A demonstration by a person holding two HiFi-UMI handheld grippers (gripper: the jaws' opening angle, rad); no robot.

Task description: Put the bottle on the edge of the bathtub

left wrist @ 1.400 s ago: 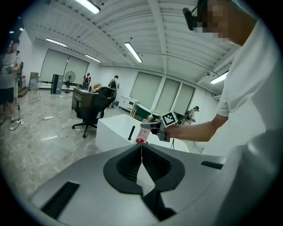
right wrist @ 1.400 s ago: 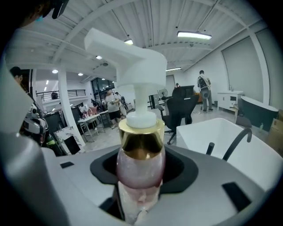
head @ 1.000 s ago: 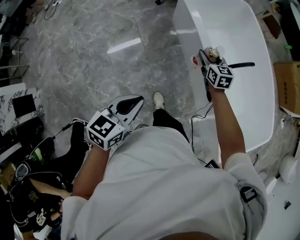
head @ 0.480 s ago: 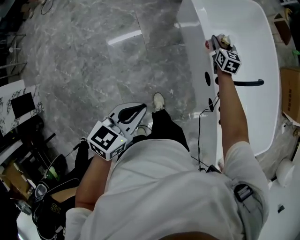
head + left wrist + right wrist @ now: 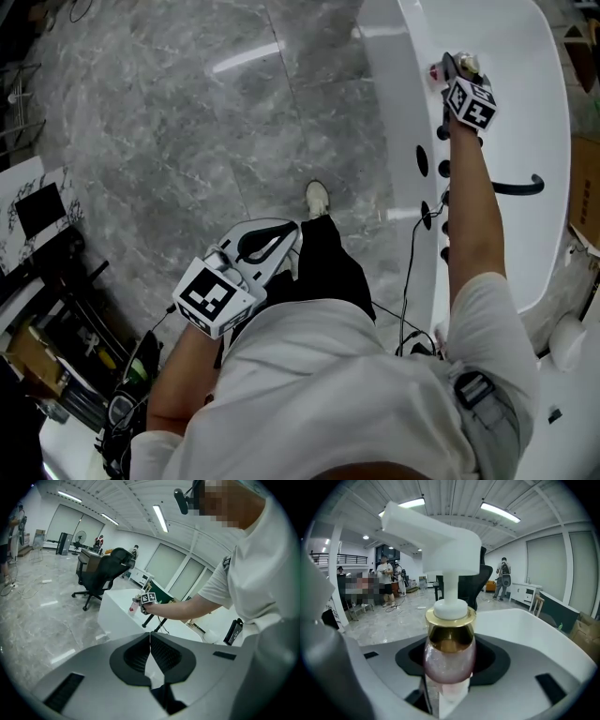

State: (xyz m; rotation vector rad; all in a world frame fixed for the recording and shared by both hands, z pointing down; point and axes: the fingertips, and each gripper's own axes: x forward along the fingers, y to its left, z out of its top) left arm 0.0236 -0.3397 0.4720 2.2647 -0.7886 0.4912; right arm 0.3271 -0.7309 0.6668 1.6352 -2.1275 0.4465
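Observation:
A pump bottle point(image 5: 449, 653) with a pink glittery body, gold collar and white pump head stands upright between the jaws of my right gripper point(image 5: 452, 670), which is shut on it. In the head view the right gripper point(image 5: 452, 69) holds the bottle point(image 5: 437, 71) over the near rim of the white bathtub point(image 5: 405, 56). My left gripper point(image 5: 284, 232) hangs low by the person's leg, away from the tub. Its jaws are shut, with nothing between them point(image 5: 150, 641). In the left gripper view, the bottle point(image 5: 135, 605) is small above the tub's rim point(image 5: 112, 599).
A black curved tap point(image 5: 517, 187) and black knobs point(image 5: 422, 160) sit on the tub. Cables point(image 5: 412, 234) hang by its side. Cardboard boxes point(image 5: 587, 187) stand at the right, dark clutter point(image 5: 56, 281) at the left. A black office chair point(image 5: 101, 576) and people stand farther off.
The right gripper has carried the bottle up and to the right in the head view, along the tub's rim. The left gripper has drifted a little lower and to the right, still shut.

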